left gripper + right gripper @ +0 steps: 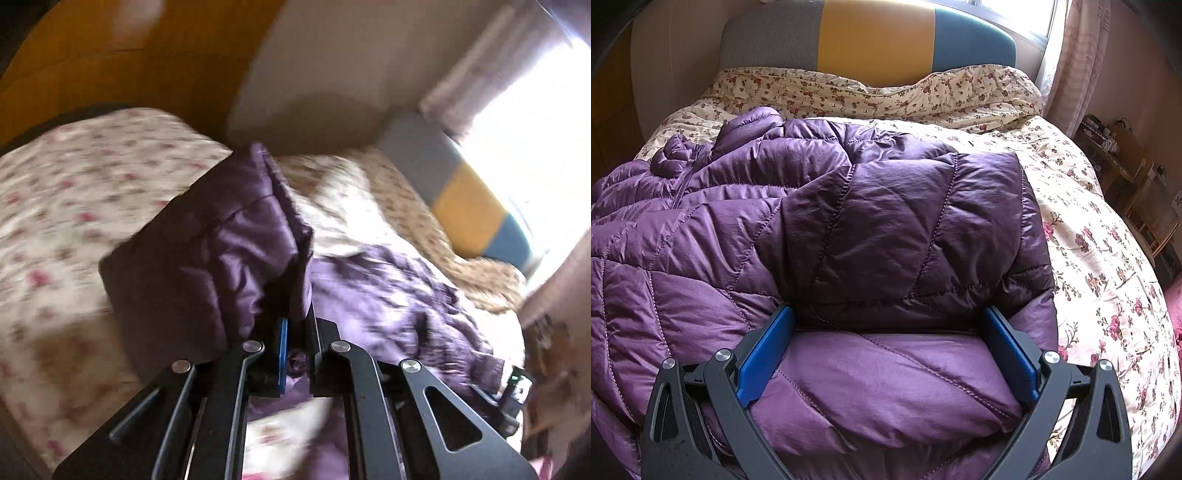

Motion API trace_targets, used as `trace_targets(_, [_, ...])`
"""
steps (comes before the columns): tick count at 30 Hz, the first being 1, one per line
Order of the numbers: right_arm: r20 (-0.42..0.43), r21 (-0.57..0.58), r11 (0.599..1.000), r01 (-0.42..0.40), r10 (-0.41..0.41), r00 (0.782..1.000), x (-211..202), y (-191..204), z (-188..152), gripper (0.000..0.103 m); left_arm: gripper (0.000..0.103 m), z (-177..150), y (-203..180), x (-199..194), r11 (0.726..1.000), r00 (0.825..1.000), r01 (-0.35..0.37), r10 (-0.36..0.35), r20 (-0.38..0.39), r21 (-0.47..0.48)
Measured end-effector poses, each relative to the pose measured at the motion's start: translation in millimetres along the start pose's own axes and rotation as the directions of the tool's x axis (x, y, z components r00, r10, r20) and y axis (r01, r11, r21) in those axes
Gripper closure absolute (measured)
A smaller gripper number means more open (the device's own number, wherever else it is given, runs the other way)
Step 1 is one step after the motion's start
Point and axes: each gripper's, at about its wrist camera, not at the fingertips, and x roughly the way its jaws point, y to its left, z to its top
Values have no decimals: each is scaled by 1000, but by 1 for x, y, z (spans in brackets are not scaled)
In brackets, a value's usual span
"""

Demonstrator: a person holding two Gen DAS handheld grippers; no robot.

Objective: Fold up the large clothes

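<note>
A purple quilted puffer jacket (886, 221) lies spread over the bed, with one part folded back on top of the rest. My right gripper (890, 321) stands wide open low over its near edge, blue pads (764, 354) on either side of a puffy panel without squeezing it. In the blurred left wrist view, my left gripper (295, 321) is shut on a bunched section of the jacket (221, 240), which rises from the jaws and hangs lifted above the bed. The rest of the jacket trails off to the right on the cover.
The bed has a floral duvet (1089, 240) and a grey, yellow and blue headboard (871, 40). A pink curtain (1078, 55) and a bright window are at the far right, with a cluttered shelf (1126, 166) beside the bed. A wooden wardrobe (110, 55) stands on the left.
</note>
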Motion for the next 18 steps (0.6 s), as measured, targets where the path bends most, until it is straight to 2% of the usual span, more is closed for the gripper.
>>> trace_targets(5, [0, 4, 1000, -3, 3, 1000, -1, 0, 0, 3, 96, -4, -83, 53, 987, 988, 135, -127, -92, 91])
trace_targets(10, [0, 5, 1000, -5, 5, 1000, -1, 0, 0, 3, 96, -28, -159, 97, 950, 953, 264, -230, -198, 166])
trace_targets(13, [0, 5, 1000, -6, 6, 1000, -1, -1, 0, 3, 96, -45, -189, 116, 923, 920, 344, -295, -257, 173])
trace_targets(17, [0, 7, 1000, -9, 9, 1000, -1, 0, 0, 3, 96, -65, -224, 138, 878, 866, 445, -373, -333, 174])
trace_targets(18, [0, 7, 1000, -8, 8, 1000, -1, 0, 0, 3, 96, -71, -232, 144, 862, 846, 476, -394, -358, 174])
